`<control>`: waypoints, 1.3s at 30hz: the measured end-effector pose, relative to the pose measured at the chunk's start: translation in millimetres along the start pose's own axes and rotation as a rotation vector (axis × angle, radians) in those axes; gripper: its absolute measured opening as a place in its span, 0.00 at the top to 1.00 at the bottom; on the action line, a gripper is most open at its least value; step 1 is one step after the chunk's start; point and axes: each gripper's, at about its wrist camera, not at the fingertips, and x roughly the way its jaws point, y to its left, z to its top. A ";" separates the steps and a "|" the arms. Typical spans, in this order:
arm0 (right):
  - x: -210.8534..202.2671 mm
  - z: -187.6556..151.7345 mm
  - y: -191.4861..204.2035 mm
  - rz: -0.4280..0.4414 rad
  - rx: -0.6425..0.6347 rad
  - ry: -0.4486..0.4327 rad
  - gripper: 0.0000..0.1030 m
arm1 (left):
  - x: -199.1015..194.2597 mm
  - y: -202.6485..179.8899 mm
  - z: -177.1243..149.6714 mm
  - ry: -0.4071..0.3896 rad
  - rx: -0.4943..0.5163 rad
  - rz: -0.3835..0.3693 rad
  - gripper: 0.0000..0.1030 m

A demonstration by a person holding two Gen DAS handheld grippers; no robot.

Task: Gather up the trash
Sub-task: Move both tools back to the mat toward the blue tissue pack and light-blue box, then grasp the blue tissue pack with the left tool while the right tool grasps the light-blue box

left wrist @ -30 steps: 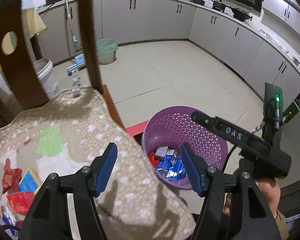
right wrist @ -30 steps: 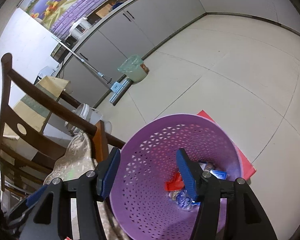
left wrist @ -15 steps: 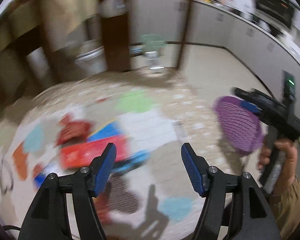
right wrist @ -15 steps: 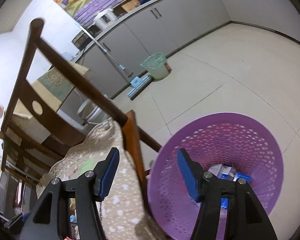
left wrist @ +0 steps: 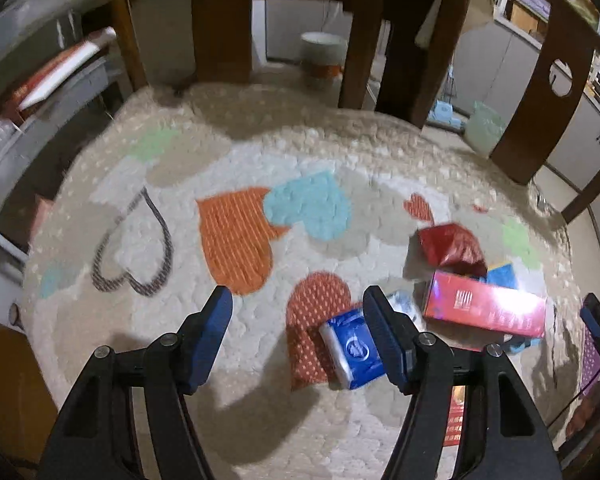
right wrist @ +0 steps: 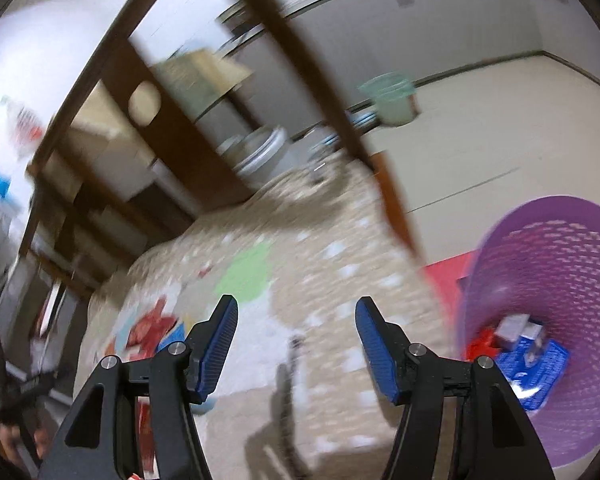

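Partly done, judging from the purple basket (right wrist: 548,320) at the right edge of the right wrist view: already holding a blue packet (right wrist: 534,364), something red and a pale box or two. Still to collect, in the lower right of the left wrist view on the heart-patterned cloth (left wrist: 228,168) over the worktop: a blue tissue pack (left wrist: 354,350) just beside the right-hand finger, a long red carton (left wrist: 484,310) further right, a crumpled red wrapper (left wrist: 452,246) above it, a blue-and-yellow packet (left wrist: 502,274) touching the carton, plus more pale and red scraps partly hidden behind the finger. Left gripper (left wrist: 298,338) wide open and empty, above the cloth with the tissue pack only partly between the jaws, not pressed. Right gripper (right wrist: 296,346) likewise open, holding nothing, over a bare patch of cloth at the bottom centre of a blurred frame, the trash at lower left there and the basket well apart at the right. Around: dark wooden chair backs (left wrist: 540,92) along the top and upper right of the left view, one slat (right wrist: 340,120) crossing the right view diagonally between worktop and floor; a pale green bin (right wrist: 392,98) on the floor by the grey cabinets; a white bucket (left wrist: 324,46) behind the chairs. Likely in the way: the chair frame at the worktop edge nearest the basket, and the loose cloth, apt to snag or bunch under fingertips.
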 end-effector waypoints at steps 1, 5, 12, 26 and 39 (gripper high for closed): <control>6.6 -5.0 10.5 0.020 -0.032 0.024 0.36 | 4.6 1.0 -2.9 0.018 0.004 -0.012 0.35; 22.3 -18.9 37.3 0.067 -0.116 0.075 0.36 | 23.2 -14.2 -10.4 0.034 0.093 -0.049 0.35; 38.1 -28.1 56.9 0.193 -0.120 0.137 0.36 | 64.3 -20.9 12.0 0.087 0.142 -0.146 0.34; 59.6 -63.1 97.7 0.370 -0.291 0.375 0.34 | 58.7 -37.2 -23.3 0.212 0.320 -0.283 0.34; 67.9 -71.0 107.1 0.238 -0.408 0.352 0.36 | 53.2 -65.7 -17.0 0.096 0.657 -0.151 0.28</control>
